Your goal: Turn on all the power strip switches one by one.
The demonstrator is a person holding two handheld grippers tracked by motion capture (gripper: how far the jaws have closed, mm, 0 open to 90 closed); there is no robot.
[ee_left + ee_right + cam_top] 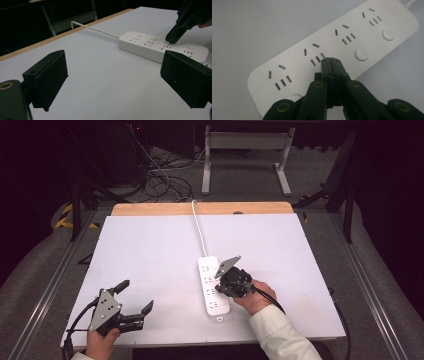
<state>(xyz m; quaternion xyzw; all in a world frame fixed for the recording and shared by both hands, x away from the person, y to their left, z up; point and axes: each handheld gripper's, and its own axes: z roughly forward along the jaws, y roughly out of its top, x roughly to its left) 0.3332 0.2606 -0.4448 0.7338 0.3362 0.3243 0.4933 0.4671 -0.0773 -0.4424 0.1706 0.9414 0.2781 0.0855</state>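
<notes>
One power strip point(214, 285) lies mid-desk point(150, 250), cord running to the far edge. High view: your right gripper point(231, 279) tips down onto it; your left gripper point(131, 304) waits near the front edge, fingers spread. Left gripper view: nothing held. Right gripper view: fingers pressed together, tip at the third socket's switch button. Likely step: pressing it. Next, push straight down.

The high view looks forward and down from above the near edge of the white rectangular table point(150, 250), taking in its whole top. The left gripper view sits low, facing across the table toward the white plastic four-socket power strip point(160, 47) at upper right. The right gripper view looks steeply down, very close on that strip point(332, 50), which all three views share.
</notes>
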